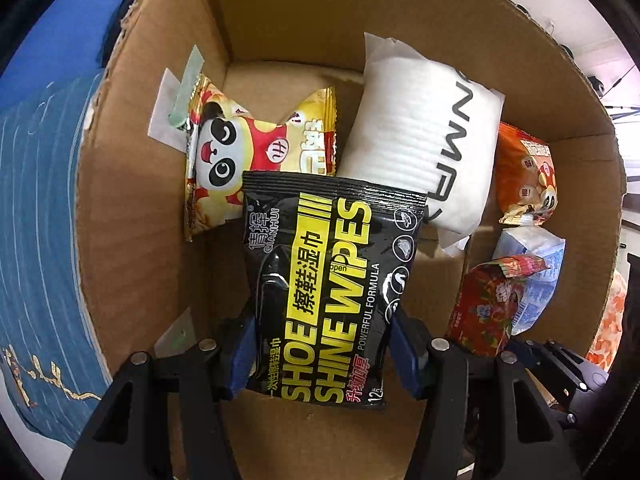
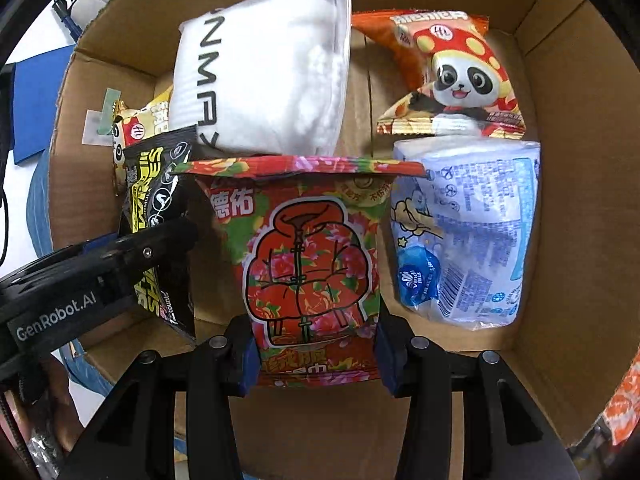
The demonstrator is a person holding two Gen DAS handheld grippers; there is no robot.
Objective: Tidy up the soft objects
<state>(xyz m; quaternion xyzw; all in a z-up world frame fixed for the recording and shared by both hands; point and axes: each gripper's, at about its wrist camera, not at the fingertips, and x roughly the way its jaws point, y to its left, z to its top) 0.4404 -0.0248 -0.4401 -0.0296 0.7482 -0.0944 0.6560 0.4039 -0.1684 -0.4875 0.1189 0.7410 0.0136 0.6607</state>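
My left gripper (image 1: 324, 354) is shut on a black and yellow shoe wipes pack (image 1: 332, 280) and holds it inside a cardboard box (image 1: 132, 200). My right gripper (image 2: 316, 356) is shut on a red floral wipes pack (image 2: 308, 264) inside the same box (image 2: 560, 200). The black pack (image 2: 156, 208) shows at the left of the right wrist view, with the left gripper's black body (image 2: 80, 280) beside it. The red pack (image 1: 488, 304) shows at the right of the left wrist view.
In the box lie a white soft pack (image 1: 424, 128) (image 2: 264, 80), a yellow panda snack bag (image 1: 248, 144), an orange panda snack bag (image 2: 448, 76) (image 1: 524, 172) and a blue-white tissue pack (image 2: 468, 232) (image 1: 532, 276). Blue cloth (image 1: 44, 208) lies outside the box's left wall.
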